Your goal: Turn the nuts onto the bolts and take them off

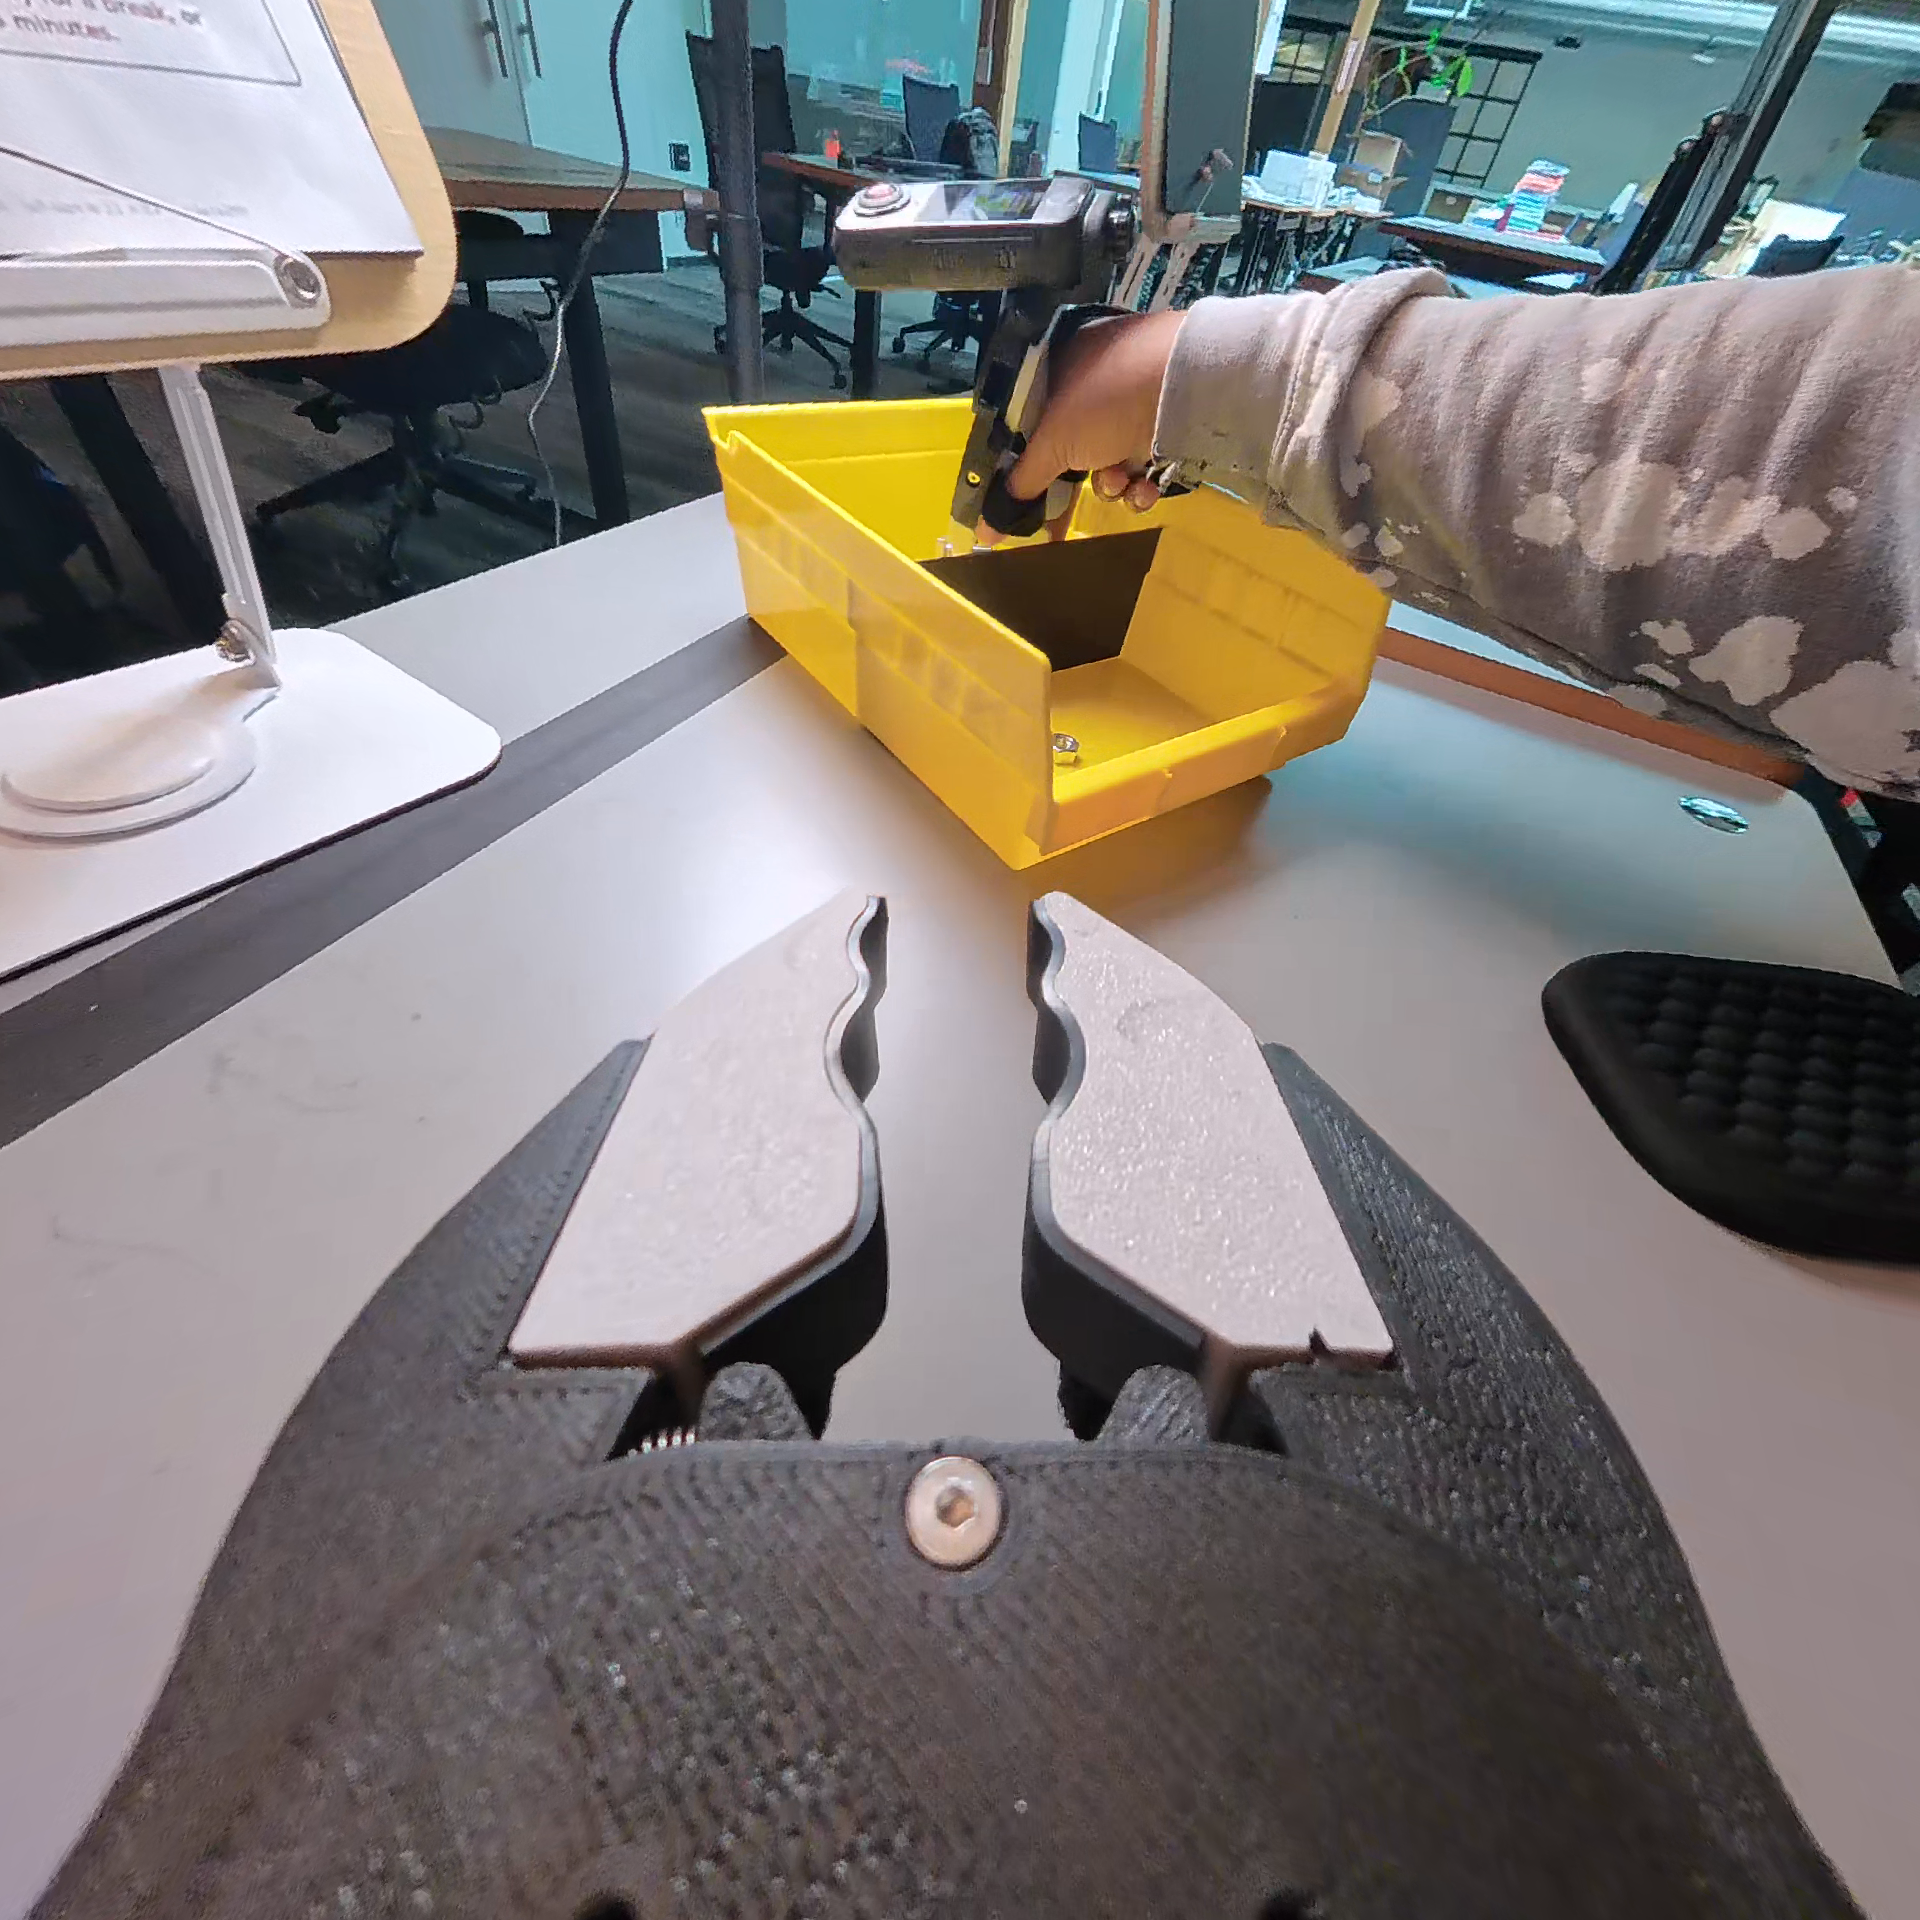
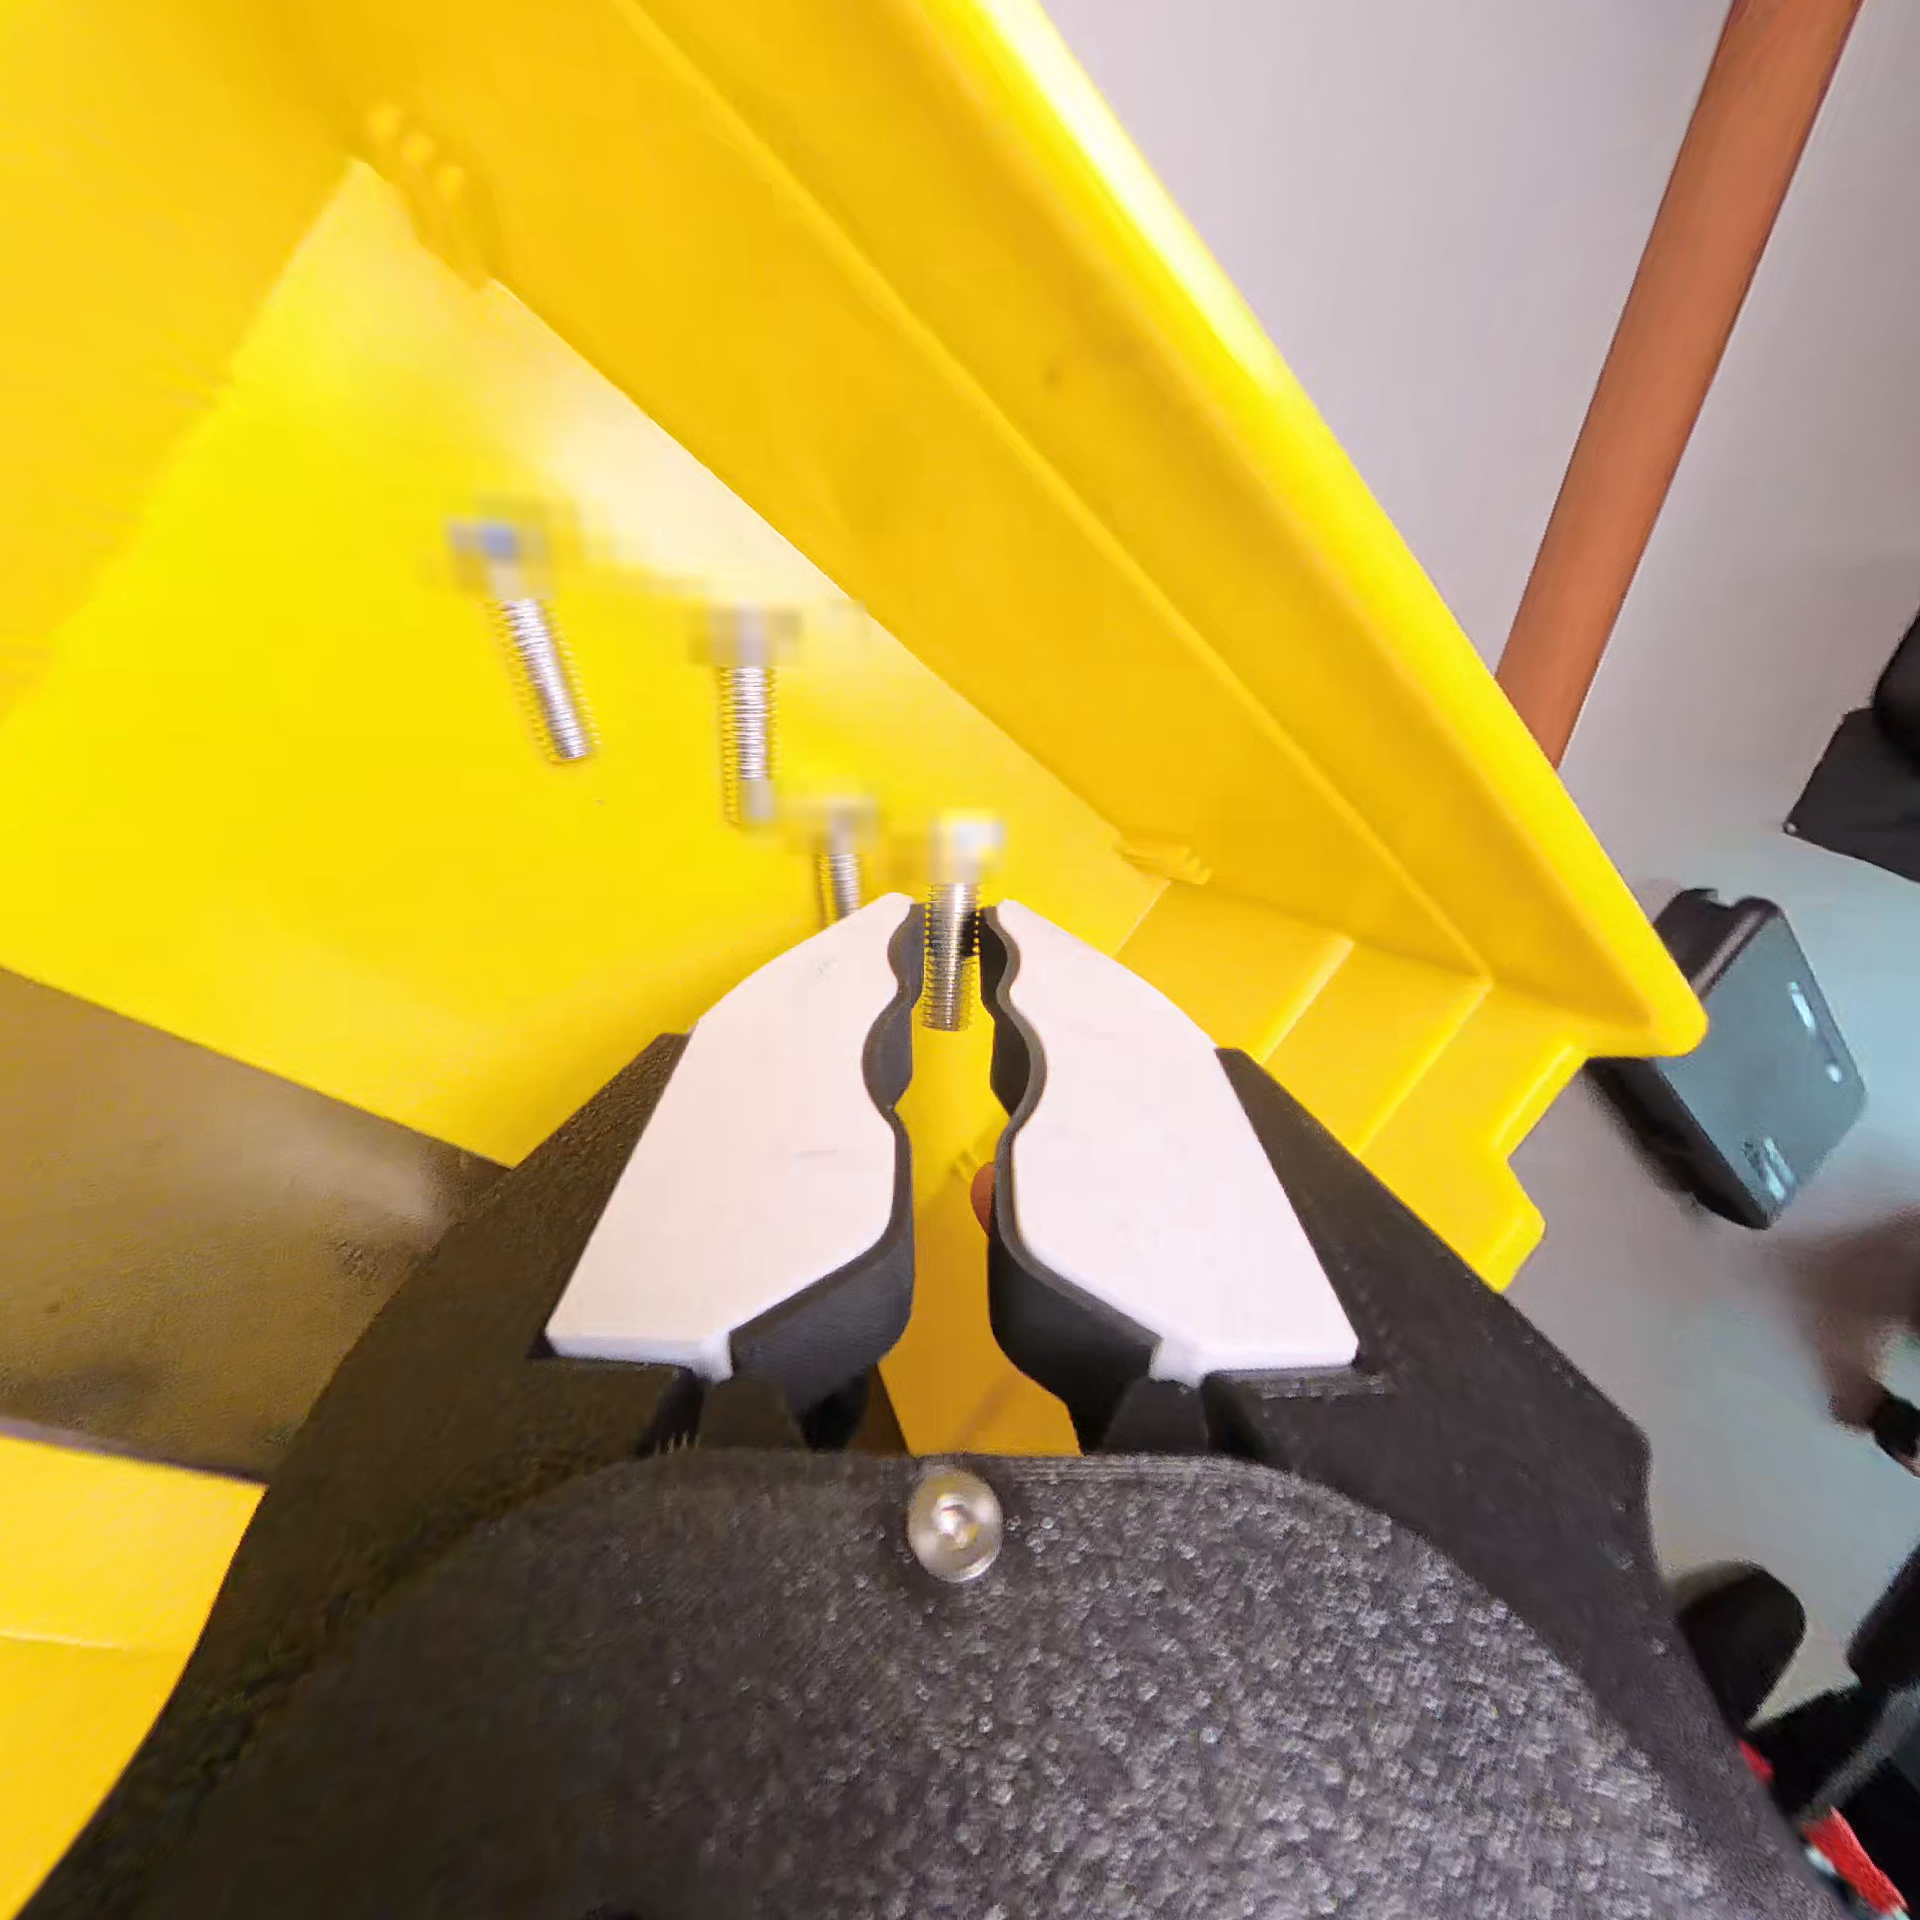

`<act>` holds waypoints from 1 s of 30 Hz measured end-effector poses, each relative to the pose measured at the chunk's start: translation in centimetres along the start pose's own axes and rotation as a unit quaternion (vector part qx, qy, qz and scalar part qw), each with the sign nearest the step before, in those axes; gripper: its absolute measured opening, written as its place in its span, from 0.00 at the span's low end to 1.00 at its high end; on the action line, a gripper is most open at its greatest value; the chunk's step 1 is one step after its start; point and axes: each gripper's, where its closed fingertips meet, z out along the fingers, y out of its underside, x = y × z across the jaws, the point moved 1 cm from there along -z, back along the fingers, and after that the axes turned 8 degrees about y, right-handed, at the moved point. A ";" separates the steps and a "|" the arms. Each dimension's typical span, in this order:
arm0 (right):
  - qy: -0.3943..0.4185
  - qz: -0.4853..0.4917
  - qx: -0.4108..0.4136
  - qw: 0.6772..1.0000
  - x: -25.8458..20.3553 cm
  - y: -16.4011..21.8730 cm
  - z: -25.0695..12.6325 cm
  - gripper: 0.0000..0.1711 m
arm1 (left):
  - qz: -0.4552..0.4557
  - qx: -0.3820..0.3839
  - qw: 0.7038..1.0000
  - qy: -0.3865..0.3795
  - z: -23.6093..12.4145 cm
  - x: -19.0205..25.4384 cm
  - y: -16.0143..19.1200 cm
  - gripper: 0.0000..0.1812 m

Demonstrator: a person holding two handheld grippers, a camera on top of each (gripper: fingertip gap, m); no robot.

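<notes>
Inside the yellow plastic bin (image 2: 1039, 520), the right hand-held gripper (image 2: 951, 914) pinches a threaded steel bolt (image 2: 948, 966) between its nearly closed tips. The left hand-held gripper (image 1: 956, 914) hovers over the grey desk (image 1: 416, 1039), parted and empty.

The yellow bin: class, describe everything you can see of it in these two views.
The yellow bin is glossy plastic with ribbed walls and a low open front. It rests on the grey table. A black divider splits it: one nut lies in the front part, four bolts in the rear, where the right gripper straddles one bolt.
</notes>
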 end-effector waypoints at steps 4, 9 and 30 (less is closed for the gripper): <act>0.002 0.015 -0.031 0.999 0.0 0.4 1.6 0.06 | -0.006 0.001 1.000 -0.001 -0.1 -0.4 0.2 0.14; 0.003 0.017 -0.027 0.999 0.1 0.3 1.8 0.09 | -0.005 0.004 1.000 -0.004 -0.3 -0.5 -0.1 0.14; -0.078 -0.118 0.533 0.834 -12.0 10.3 -24.6 0.19 | 0.080 -0.014 0.989 -0.121 -8.3 -3.3 -3.2 0.16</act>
